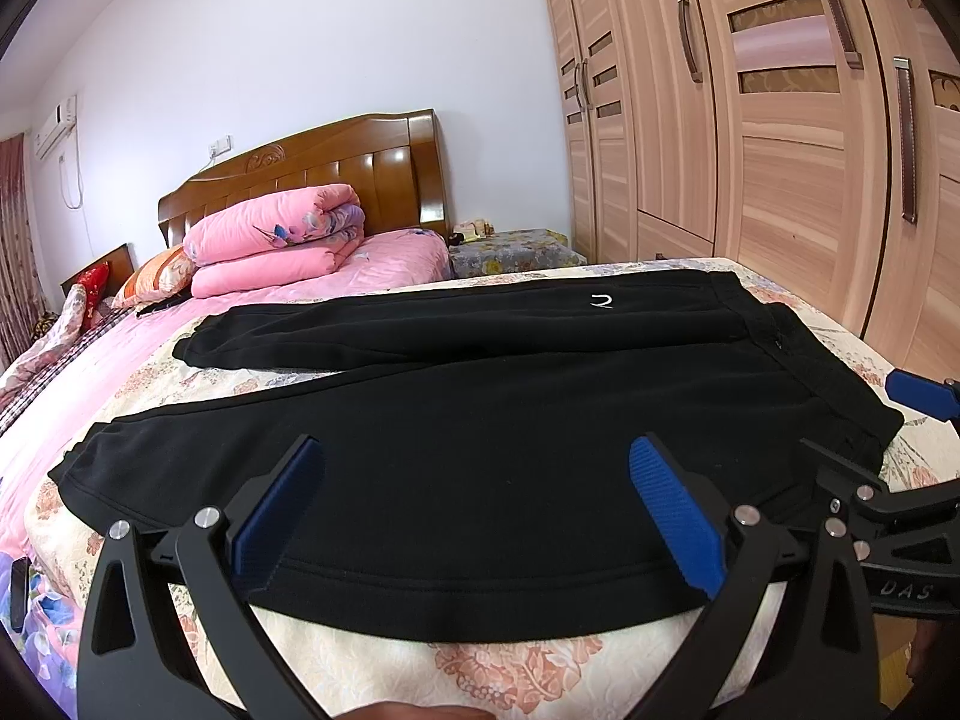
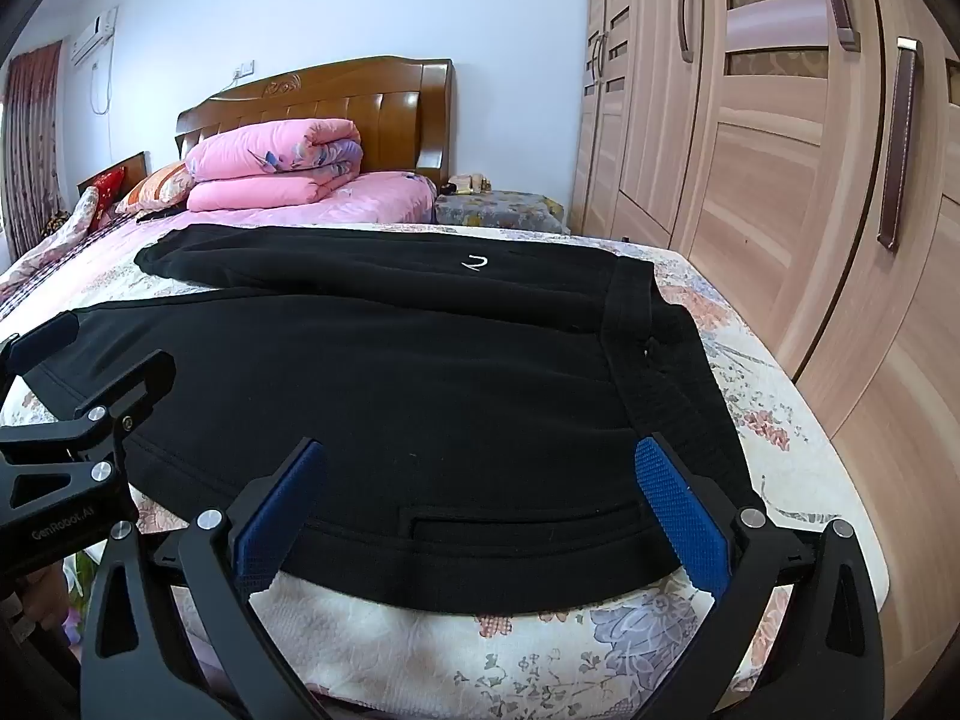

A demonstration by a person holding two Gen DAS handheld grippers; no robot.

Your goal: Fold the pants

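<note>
Two spread tools, pants [image 1: 480, 420] pocket slit in right view only

Left wrist view low at the near edge of the bed [image 1: 528, 678], facing the headboard [image 1: 312, 174], close in, right wrist view alongside toward the wardrobe-side corner, same heading, both sharing the pants [image 1: 480, 450] and wardrobe [image 1: 780, 120]
</note>
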